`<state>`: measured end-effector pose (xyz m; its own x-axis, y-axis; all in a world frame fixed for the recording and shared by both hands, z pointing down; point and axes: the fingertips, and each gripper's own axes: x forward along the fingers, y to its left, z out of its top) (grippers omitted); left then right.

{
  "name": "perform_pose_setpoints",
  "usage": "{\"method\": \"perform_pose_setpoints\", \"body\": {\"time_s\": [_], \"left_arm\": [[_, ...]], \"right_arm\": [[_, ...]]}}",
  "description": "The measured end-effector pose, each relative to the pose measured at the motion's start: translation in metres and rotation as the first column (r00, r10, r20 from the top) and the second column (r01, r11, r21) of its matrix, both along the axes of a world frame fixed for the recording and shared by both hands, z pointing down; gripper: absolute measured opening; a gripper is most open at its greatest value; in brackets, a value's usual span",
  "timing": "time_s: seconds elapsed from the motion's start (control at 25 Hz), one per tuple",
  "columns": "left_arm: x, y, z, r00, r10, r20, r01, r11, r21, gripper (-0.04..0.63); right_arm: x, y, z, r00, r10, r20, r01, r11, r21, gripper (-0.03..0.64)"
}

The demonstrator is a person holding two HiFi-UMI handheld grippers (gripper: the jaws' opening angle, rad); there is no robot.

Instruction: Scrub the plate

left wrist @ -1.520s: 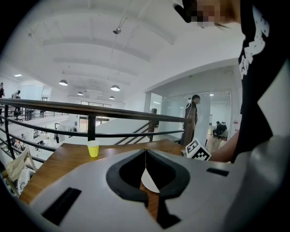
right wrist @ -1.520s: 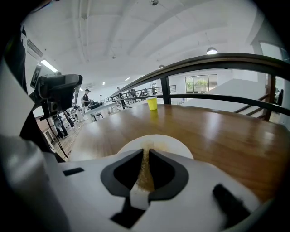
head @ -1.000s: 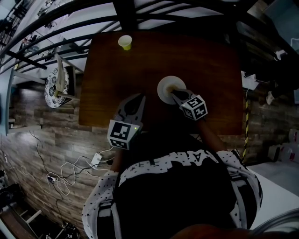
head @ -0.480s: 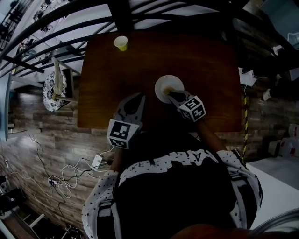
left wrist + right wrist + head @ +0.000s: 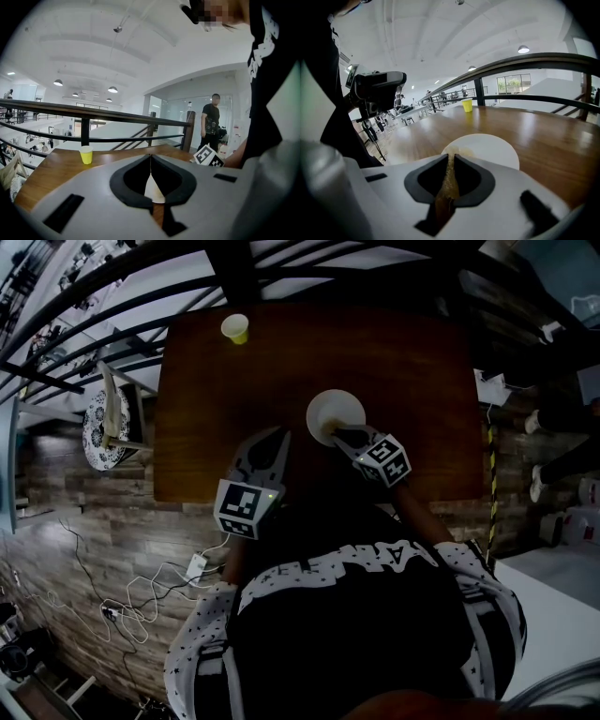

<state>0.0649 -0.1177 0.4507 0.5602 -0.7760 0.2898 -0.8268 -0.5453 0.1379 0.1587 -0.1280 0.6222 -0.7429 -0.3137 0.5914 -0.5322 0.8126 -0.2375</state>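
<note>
two grippers meet over the wooden table point(image 5: 403, 362): our right gripper point(image 5: 339, 435) has its jaws pinched on a thin yellow-brown sponge point(image 5: 449, 178) at the near rim of the white plate point(image 5: 330, 409), which sits mid-table. our left gripper point(image 5: 281, 434) hovers just left of it, jaws closed on nothing, and a yellow cup point(image 5: 234, 327) stands at the far left corner.

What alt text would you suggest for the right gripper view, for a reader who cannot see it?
The right gripper is shut on a thin tan scrubbing pad, its tip at the near rim of a white plate on a wooden table. A yellow cup stands far back, near a dark railing.
</note>
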Motion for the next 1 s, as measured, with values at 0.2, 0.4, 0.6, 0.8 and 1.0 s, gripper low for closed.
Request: {"method": "perform_pose_setpoints", "body": {"time_s": [0.2,0.4,0.6,0.8,1.0], "left_arm": [[0.004,-0.002,0.000,1.000,0.016,0.002,-0.016,1.000,-0.001,0.014],[0.007,-0.003,0.001,0.999,0.033,0.001,-0.033,0.999,-0.005,0.014],[0.012,-0.005,0.001,0.999,0.050,0.003,-0.050,0.999,-0.007,0.014],[0.013,-0.007,0.001,0.998,0.060,-0.001,-0.060,0.998,-0.008,0.014],[0.015,-0.008,0.003,0.998,0.067,-0.001,-0.067,0.998,-0.012,0.014]], "right_arm": [[-0.001,0.007,-0.002,1.000,-0.002,0.018,0.002,1.000,-0.013,0.049],[-0.004,0.012,-0.003,0.999,-0.003,0.032,0.004,1.000,-0.022,0.049],[-0.004,0.017,-0.005,0.999,-0.006,0.042,0.007,1.000,-0.025,0.049],[-0.006,0.021,-0.006,0.999,0.000,0.051,0.002,0.999,-0.035,0.049],[-0.007,0.024,-0.007,0.998,0.000,0.060,0.003,0.999,-0.041,0.049]]}}
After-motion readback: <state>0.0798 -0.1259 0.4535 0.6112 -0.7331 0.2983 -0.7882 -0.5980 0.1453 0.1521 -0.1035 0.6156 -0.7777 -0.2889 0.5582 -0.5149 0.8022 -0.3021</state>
